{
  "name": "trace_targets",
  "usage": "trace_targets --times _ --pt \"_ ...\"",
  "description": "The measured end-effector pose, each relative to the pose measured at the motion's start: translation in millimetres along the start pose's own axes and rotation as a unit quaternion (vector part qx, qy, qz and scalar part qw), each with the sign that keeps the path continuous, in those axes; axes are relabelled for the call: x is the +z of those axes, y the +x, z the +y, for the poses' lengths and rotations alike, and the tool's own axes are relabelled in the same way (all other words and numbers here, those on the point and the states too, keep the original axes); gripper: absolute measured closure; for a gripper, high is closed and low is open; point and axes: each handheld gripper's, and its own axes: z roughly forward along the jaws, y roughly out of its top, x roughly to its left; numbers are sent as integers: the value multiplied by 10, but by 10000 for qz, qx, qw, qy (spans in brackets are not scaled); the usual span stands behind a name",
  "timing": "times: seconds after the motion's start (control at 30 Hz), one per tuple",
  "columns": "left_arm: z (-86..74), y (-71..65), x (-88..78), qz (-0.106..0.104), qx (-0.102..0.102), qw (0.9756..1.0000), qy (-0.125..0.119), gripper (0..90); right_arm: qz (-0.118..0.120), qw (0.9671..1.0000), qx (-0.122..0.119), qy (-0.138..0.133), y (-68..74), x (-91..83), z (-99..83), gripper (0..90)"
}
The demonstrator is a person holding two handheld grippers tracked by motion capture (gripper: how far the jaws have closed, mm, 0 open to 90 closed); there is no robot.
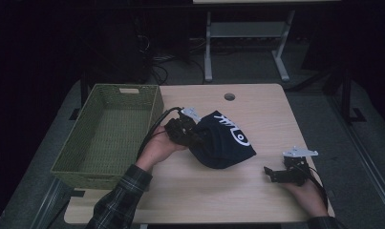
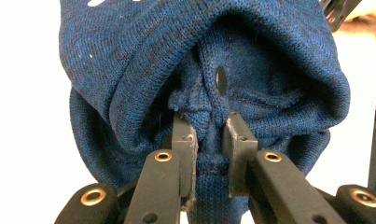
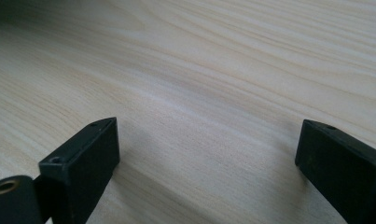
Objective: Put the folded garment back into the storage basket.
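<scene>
Your left hand-held gripper [image 2: 209, 135] pinches a fold of the dark blue knit hat [image 1: 223, 140] beside the green basket [image 1: 154, 102]. Your right hand-held gripper [image 3: 206, 154] rests spread over the bare counter [image 3: 213, 60].

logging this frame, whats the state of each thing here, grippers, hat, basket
left gripper: shut on a fold of the knit hat
right gripper: open, nothing between its jaws, low over the table
knit hat: dark blue, bunched, pinched at its left side, white print facing up
basket: green, woven, upright at the table's left edge, nothing visible inside
</scene>
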Motion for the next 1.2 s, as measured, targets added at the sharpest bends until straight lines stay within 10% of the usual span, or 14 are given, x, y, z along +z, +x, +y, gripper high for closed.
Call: trace_targets --times 0.57,1.2 --pt "210 119 -543 358 70 9993 -47 769 5 10000 13 -3 2 0 1 59" --pt "-90 397 -1069 918 -436 9947 -174 769 0 10000 5 -2 1 1 0 59"
